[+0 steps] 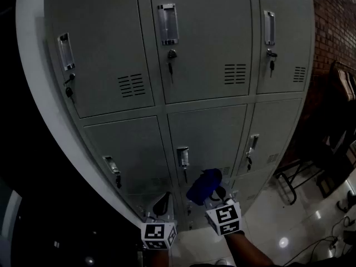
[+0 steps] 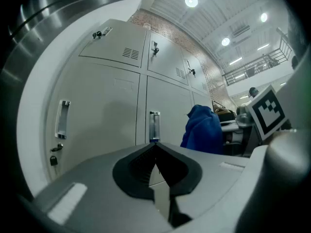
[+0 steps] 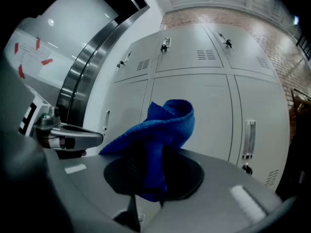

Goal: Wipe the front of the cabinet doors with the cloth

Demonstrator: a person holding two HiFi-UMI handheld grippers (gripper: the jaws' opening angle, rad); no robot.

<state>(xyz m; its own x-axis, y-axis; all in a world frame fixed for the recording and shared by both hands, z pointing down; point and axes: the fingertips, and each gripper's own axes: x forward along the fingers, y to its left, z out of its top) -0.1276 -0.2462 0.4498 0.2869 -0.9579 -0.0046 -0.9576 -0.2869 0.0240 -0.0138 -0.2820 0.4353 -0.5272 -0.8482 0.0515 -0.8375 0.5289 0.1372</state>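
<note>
A grey metal locker cabinet (image 1: 194, 65) with several doors fills the head view. My right gripper (image 1: 214, 196) is shut on a blue cloth (image 1: 204, 186), held low before the bottom doors; whether the cloth touches a door I cannot tell. In the right gripper view the blue cloth (image 3: 160, 135) bunches up out of the jaws, in front of the lower doors (image 3: 194, 110). My left gripper (image 1: 163, 204) sits to its left, shut with nothing in it. The left gripper view shows a door handle (image 2: 154, 126) ahead and the cloth (image 2: 203, 130) at right.
Each door has a recessed handle (image 1: 168, 24) and a key lock (image 1: 172, 55) that stick out slightly. A dark metal chair frame (image 1: 292, 182) stands on the shiny floor (image 1: 289, 227) at right, before a brick wall (image 1: 334, 21). A curved white post (image 1: 39, 93) borders the cabinet's left.
</note>
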